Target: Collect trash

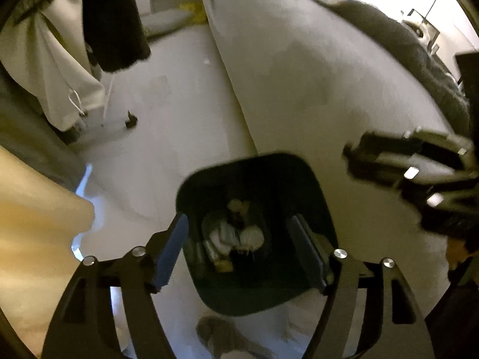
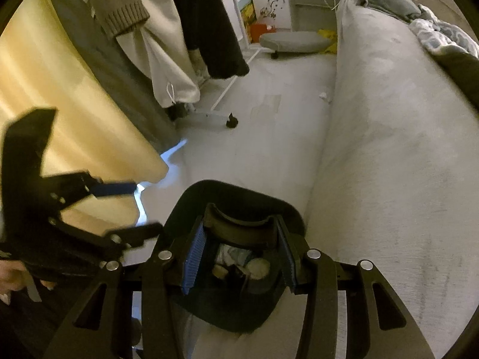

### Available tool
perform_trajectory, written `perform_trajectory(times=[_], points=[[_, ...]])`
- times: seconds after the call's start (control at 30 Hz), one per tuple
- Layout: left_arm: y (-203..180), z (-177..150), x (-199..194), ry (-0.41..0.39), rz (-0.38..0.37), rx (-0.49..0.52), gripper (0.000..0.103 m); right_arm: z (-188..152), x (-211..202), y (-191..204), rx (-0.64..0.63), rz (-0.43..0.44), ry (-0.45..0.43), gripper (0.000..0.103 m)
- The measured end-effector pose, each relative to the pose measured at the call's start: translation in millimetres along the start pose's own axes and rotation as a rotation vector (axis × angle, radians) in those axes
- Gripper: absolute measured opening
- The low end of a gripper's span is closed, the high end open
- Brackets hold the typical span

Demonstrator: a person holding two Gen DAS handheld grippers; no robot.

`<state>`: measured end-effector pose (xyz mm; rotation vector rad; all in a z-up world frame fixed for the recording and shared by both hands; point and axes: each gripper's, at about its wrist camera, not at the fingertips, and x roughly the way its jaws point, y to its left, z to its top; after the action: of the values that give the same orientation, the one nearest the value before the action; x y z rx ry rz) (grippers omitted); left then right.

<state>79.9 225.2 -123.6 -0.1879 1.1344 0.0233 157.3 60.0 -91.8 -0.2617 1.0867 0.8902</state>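
Against the yellow curtain [image 2: 60, 95] at the left edge of the pale floor [image 2: 269, 137], the left gripper [image 2: 131, 209] is standing with its blue-padded jaws spread and nothing between them; in its own view it [image 1: 236, 245] is hanging directly over the black square plastic waste bin [image 1: 209, 179], where crumpled white paper and wrappers [image 1: 233, 236] are lying at the bottom. To its right, the right gripper [image 2: 239, 254] is clenching a dark curved plastic piece [image 2: 239, 227], arched between the blue pads right above the bin's mouth [image 2: 239, 191], with the bin sitting on the floor just beside the edge of the light grey sofa [image 2: 389, 149]. The curved piece is looking light and stiff, probably a thin shell that could slip on smooth sides, so gripping across its two ends, as the pads are doing, seems the safest hold until it is released over the bin.
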Motion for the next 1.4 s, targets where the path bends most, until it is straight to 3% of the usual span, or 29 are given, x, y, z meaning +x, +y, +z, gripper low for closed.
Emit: perform_trajectory(times=[0.27, 0.67, 0.83, 1.07, 1.2, 1.4], points=[[7, 12, -37, -0.175, 0.037, -0.041, 0.092, -4, 19, 6, -0.012, -0.004, 0.052, 0.046], [10, 20, -77, -0.391, 0.087, -0.078, 0.097, -8, 31, 11, -0.023, -0.002, 0.095, 0.047], [-1, 23, -96, -0.465, 0.089, -0.038, 0.098, -7, 34, 12, -0.027, 0.0, 0.101, 0.055], [-7, 22, -114, -0.532, 0.062, -0.043, 0.099, -7, 22, 12, -0.024, 0.004, 0.06, 0.071], [-10, 23, -118, -0.548, 0.067, -0.068, 0.099, -11, 9, 12, -0.043, -0.004, 0.034, 0.072], [-35, 19, -128, -0.584, 0.095, -0.031, 0.1, -13, -39, -5, -0.034, -0.081, -0.099, 0.077]])
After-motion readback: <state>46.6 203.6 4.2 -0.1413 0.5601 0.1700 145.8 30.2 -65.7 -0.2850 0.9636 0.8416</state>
